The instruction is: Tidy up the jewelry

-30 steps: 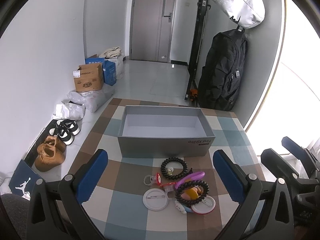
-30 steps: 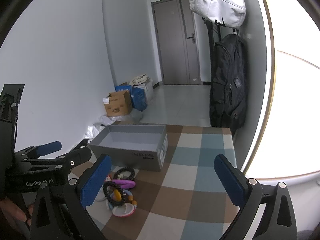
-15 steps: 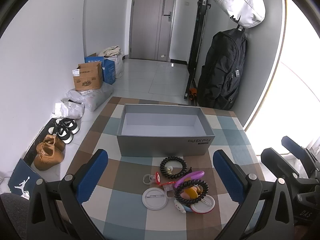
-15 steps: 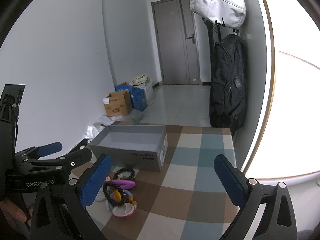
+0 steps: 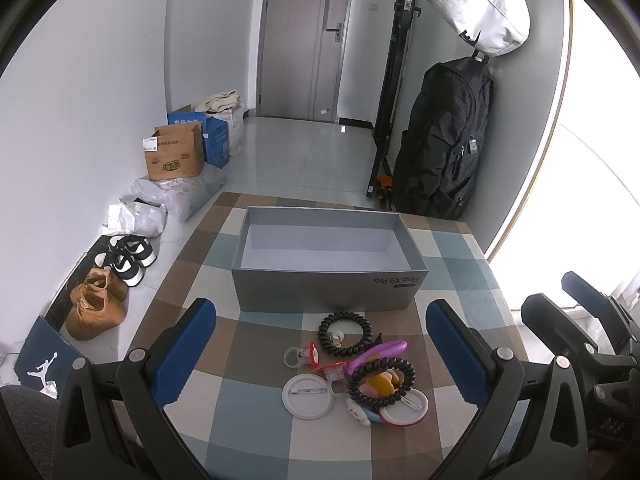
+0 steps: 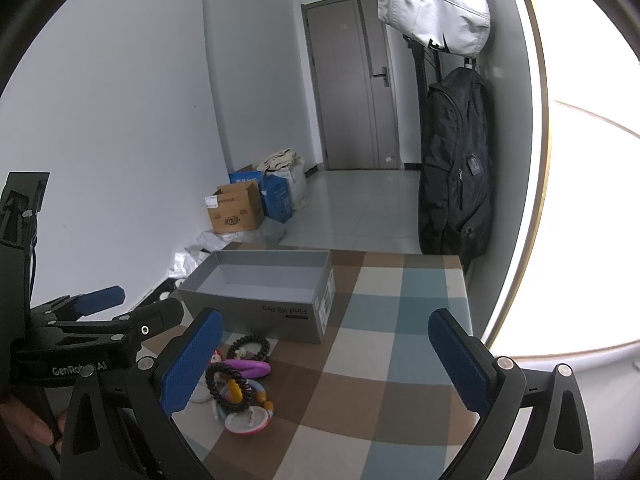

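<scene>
An open grey box (image 5: 320,295) stands empty on the checked tablecloth, also visible in the right wrist view (image 6: 256,309). In front of it lies a small pile: a black spiral hair tie (image 5: 345,329), a purple bracelet (image 5: 384,350), a second black coiled ring (image 5: 380,378) over colourful pieces, a white round badge (image 5: 308,395) and a red-and-clear ring (image 5: 301,356). The pile (image 6: 240,380) sits left of centre in the right wrist view. My left gripper (image 5: 320,354) hovers open above and just behind the pile. My right gripper (image 6: 326,360) is open to the right of the pile, holding nothing.
The table (image 5: 256,412) has edges close on the left and far side. Shoes (image 5: 128,254) and cardboard boxes (image 5: 174,156) lie on the floor to the left. A black backpack (image 5: 444,140) hangs at the wall beyond the table. A hand (image 6: 24,420) holds the left gripper.
Almost nothing: the left wrist view has drifted slightly, so the pile sits a touch higher in it. Both grippers stay open and empty.
</scene>
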Motion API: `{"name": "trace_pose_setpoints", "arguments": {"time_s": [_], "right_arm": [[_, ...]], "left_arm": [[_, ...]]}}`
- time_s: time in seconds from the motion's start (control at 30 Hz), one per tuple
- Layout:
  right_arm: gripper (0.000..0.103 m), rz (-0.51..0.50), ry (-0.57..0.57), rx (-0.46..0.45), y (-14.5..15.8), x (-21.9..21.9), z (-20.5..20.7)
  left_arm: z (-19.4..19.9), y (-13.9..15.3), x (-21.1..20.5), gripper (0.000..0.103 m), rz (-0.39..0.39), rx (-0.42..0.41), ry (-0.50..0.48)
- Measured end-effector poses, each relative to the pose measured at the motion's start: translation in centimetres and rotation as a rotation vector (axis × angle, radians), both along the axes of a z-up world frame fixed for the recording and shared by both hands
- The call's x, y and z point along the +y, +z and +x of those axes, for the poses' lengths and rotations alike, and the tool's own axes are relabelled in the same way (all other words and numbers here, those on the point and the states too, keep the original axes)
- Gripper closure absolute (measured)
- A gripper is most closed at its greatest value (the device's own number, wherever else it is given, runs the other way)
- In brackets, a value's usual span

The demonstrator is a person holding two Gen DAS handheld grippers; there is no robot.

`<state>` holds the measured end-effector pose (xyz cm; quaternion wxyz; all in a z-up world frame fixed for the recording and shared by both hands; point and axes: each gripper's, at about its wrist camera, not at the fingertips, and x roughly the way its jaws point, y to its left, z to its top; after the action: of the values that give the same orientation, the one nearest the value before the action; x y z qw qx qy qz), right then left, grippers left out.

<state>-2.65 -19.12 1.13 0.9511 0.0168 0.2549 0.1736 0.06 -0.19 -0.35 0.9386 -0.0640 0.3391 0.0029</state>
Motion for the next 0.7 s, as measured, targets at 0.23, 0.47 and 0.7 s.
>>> {"name": "trace_pose_setpoints", "arguments": {"time_s": [0.23, 0.47, 0.7], "right_arm": [[0.000, 0.002, -0.002, 0.002, 0.0, 0.0, 0.0], [0.000, 0.013, -0.018, 0.019, -0.2, -0.5, 0.4], [0.000, 0.025, -0.037, 0.049, -0.6, -0.9, 1.4]], "left_arm": [[0.2, -0.2, -0.3, 0.001, -0.015, 0.009, -0.013], [0.3, -1.2, 0.3, 0.001, -0.072, 0.059, -0.050], [0.7, -3.3, 1.2, 0.001, -0.140, 0.159, -0.098]]}}
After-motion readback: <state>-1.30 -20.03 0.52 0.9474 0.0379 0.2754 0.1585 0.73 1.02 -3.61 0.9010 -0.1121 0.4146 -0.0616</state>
